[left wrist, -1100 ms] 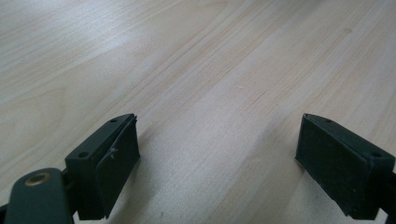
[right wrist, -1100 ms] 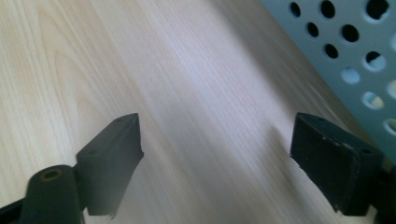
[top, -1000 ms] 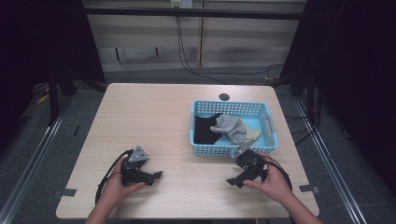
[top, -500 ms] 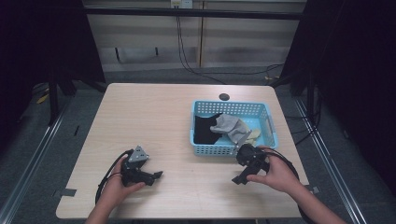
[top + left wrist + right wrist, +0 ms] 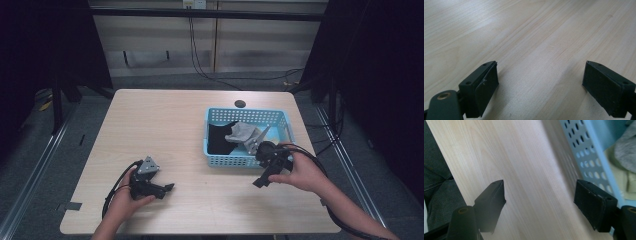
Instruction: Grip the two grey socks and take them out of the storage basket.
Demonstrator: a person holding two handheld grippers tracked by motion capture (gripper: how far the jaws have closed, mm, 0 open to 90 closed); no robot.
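1. High view: we hold the left claw [image 5: 167, 188] low over the near-left part of the desk [image 5: 165, 125], just inside its front edge, with our left hand [image 5: 129, 196] behind it.
2. Left gripper view: the left claw [image 5: 541, 82] has its jaws wide apart with nothing between them, only bare wood grain below.
3. High view: the right claw [image 5: 262, 177] sits just outside the near wall of the blue basket [image 5: 247, 161], gripped by our right hand [image 5: 300, 174].
4. Right gripper view: the right claw [image 5: 540, 195] is spread apart and empty; the basket's perforated wall [image 5: 587, 157] runs past its right jaw, and the desk edge shows at the left with dark trousers [image 5: 439, 192] beyond.
5. High view: the basket stands on the right half of the desk, near the right edge, holding a grey cloth [image 5: 242, 132] and a black cloth [image 5: 218, 139].
6. Open wood spreads across the left, middle and far part of the desk; a small dark round disc [image 5: 240, 104] lies behind the basket.
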